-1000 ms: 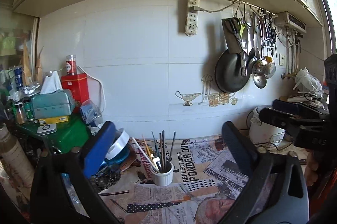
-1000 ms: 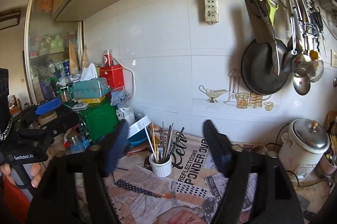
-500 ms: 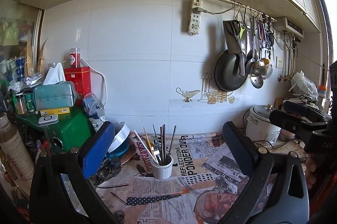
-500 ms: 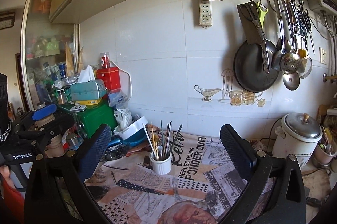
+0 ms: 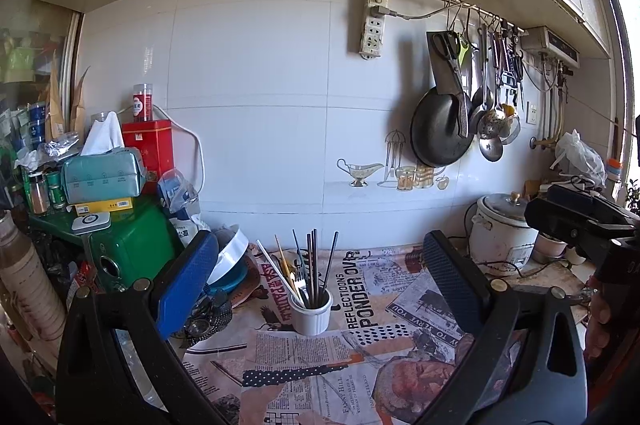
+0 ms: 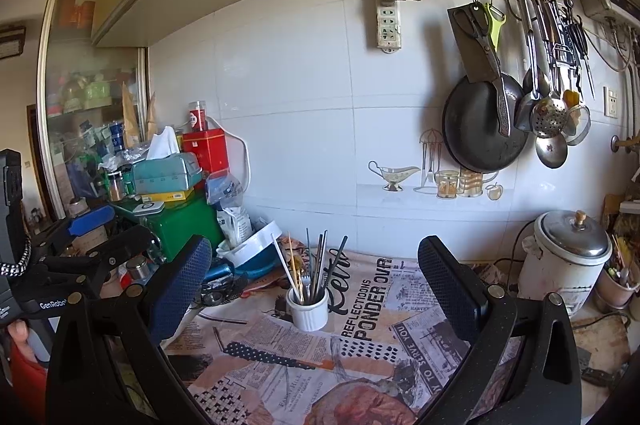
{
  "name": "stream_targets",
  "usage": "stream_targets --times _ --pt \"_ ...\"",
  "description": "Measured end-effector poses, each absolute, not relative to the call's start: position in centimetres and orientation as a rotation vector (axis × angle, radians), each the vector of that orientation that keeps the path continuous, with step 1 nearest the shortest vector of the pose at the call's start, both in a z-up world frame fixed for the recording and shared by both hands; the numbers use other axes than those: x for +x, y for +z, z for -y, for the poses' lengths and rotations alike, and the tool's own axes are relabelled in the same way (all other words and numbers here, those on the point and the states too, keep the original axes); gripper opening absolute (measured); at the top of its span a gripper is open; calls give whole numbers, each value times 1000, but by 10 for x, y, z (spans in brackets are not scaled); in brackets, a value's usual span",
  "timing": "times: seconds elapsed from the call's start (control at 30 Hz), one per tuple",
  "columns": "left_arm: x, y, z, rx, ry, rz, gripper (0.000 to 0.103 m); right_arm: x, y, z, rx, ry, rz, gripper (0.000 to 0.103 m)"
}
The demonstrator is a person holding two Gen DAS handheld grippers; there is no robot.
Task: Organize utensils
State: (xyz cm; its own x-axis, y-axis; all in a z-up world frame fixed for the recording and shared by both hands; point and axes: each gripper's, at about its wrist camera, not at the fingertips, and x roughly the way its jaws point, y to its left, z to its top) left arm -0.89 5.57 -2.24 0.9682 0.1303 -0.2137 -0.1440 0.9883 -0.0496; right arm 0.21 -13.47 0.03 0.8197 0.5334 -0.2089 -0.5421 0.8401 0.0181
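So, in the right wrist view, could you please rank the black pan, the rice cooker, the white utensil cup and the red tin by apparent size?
1. Black pan
2. Rice cooker, close to the pan
3. Red tin
4. White utensil cup, roughly like the tin though nearer; unsure

A rice cooker (image 6: 566, 257) stands on newspaper (image 6: 360, 337) right of a green box (image 6: 188, 225).
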Motion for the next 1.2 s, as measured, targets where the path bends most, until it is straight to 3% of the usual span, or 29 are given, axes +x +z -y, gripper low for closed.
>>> stream_targets --times 1.2 --pt "0 -17 -56 -77 99 -200 102 1 2 133 -31 575 -214 103"
